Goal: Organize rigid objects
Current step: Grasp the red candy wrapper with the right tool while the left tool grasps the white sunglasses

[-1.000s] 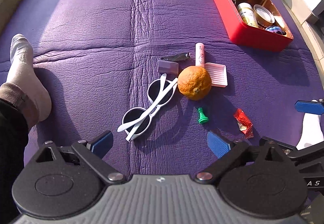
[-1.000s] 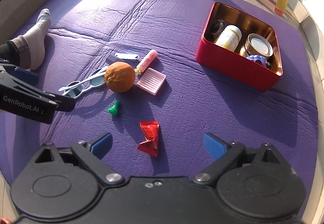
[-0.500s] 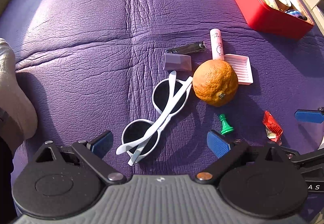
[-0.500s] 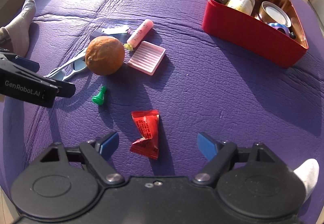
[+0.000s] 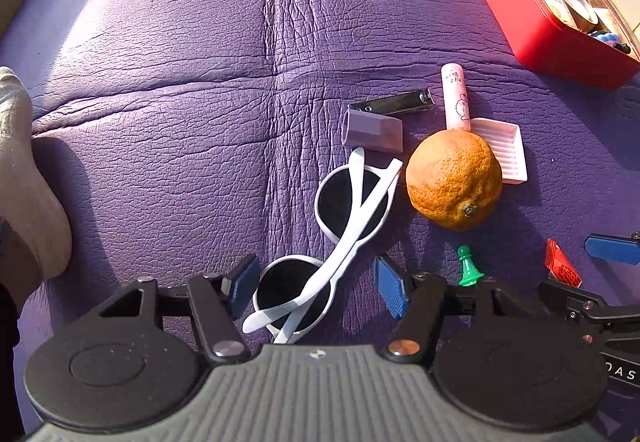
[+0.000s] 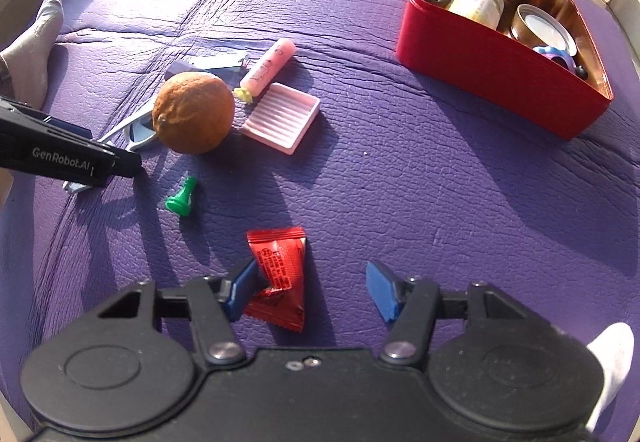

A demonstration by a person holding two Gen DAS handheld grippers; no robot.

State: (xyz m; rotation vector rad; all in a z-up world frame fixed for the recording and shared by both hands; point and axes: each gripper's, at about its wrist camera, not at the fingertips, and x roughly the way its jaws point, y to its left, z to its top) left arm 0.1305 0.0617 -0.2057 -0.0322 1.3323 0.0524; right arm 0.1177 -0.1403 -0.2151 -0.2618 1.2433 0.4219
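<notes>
The red tin [image 6: 496, 82] sits at two o'clock on the purple mat [image 6: 360, 182] and already holds a jar, a round tin and a few small pieces — a start only. Left loose near the middle: white sunglasses [image 5: 344, 238], an orange [image 5: 454, 180], a pink tube [image 5: 454, 98], a pink tray [image 6: 282, 118], nail clippers [image 5: 394, 104], a green pawn [image 6: 182, 198] and a red packet [image 6: 278, 274]. The left hand-held gripper [image 5: 316, 288] is released, straddling the sunglasses' near lens; the right hand-held gripper [image 6: 312, 292] is released, its left pad touching the packet.
</notes>
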